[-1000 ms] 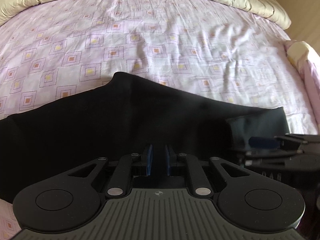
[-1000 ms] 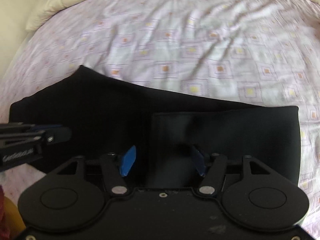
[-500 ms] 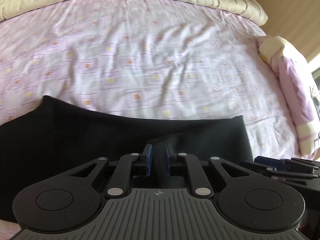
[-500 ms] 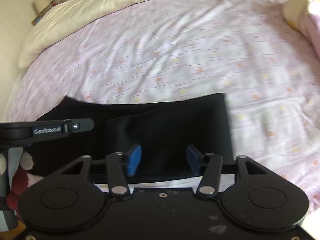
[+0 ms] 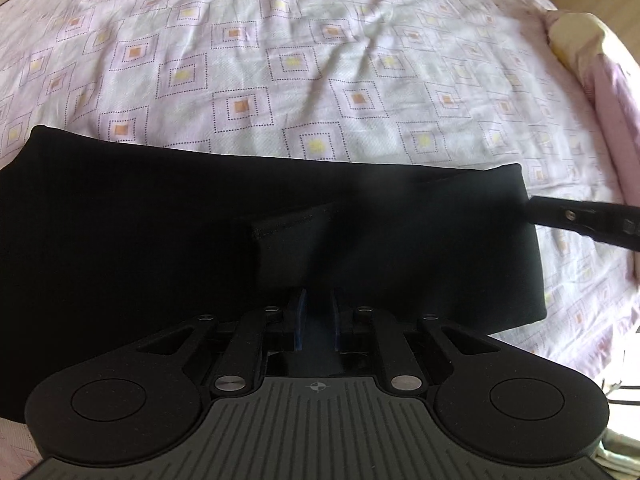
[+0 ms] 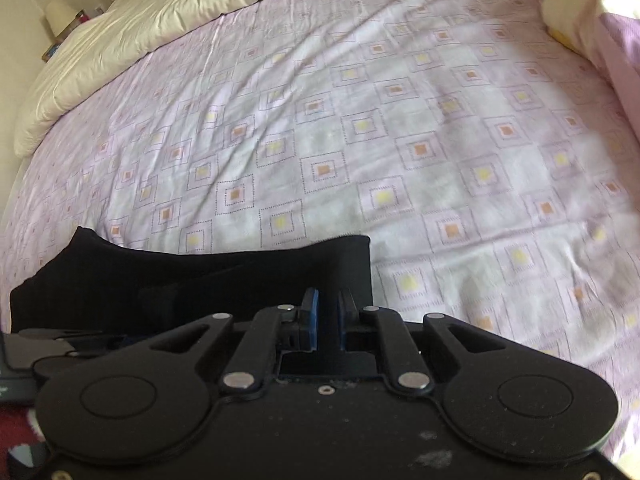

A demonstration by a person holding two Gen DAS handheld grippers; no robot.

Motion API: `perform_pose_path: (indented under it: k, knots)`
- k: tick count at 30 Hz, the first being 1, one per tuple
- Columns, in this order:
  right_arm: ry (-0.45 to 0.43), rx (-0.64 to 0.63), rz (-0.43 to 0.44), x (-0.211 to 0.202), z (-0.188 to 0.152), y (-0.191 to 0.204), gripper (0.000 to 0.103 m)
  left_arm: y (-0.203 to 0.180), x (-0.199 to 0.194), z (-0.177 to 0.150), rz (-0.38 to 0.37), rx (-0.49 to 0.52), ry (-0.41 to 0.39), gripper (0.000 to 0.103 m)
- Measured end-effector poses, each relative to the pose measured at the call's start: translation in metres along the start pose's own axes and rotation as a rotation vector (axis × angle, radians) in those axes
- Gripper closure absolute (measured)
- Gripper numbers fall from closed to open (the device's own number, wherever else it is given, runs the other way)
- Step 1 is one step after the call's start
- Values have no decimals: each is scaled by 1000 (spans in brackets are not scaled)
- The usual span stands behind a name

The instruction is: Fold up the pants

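Black pants lie folded across the pink patterned bed sheet, seen again in the right wrist view as black pants. A cuff corner rests on top, just beyond my left gripper. That gripper is shut, with only a narrow slit between its blue pads and no cloth visible in it. My right gripper hovers over the pants' right end, its jaws closing to a thin gap with no cloth seen between them. One right fingertip shows at that same end.
A cream duvet is bunched along the far side of the bed. A pillow lies at the right edge. Bare sheet stretches beyond the pants and to their right.
Both grippers slid right along the pants. The right jaws went from wide open to nearly together, and now sit over the pants' right end. The left jaws stayed shut.
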State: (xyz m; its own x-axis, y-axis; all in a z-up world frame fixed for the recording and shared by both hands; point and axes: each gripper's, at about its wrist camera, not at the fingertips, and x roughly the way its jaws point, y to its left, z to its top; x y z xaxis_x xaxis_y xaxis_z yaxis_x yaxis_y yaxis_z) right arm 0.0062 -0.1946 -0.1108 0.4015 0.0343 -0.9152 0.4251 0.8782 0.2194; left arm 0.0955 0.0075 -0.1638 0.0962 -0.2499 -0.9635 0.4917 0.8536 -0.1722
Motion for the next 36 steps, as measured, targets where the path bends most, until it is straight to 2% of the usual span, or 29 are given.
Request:
perform_pose_path:
  k: [3,6,8,12,14,15,17,18,20,23,27,31,36]
  knots:
    - [43,-21,-7,24,9,-1,91,-2,0,1,15,-4,8,89]
    - [113,-43,-27,50,14,-5,97,-4,-1,0,27,-3,8,89]
    - [102,-57,-10,54,15,-7,98,-4,0,0,27,-11,7,89]
    - [90,-76,8,42,13,-9,96,-4,0,0,24,-31,6,89]
    - [60,-77,29,28,10,-11,87,-4,0,0,28,-36,7,89]
    - [46,-71,42,20,7,-12,85,-5,-1,0,32,-37,7,89]
    - [44,-52,85,9,1,-16,74,-5,-1,-1,41,-33,6,89]
    - [53,-45,104,6,-3,-17,72,-8,-1,-1,47,-29,5,89]
    - [77,-58,96,4,-14,-17,72,-12,0,-1,54,-23,5,89]
    - [109,-107,22,12,-31,-14,72,-15,-1,0,56,-23,8,89]
    - [160,-78,-4,24,-48,-25,72,-17,-1,3,60,-11,18,89]
    - [151,-96,-12,26,-49,-25,71,-20,-10,5,68,-18,9,89]
    - [101,-81,-1,8,-45,-26,70,-2,-44,-9,66,-118,-78,89]
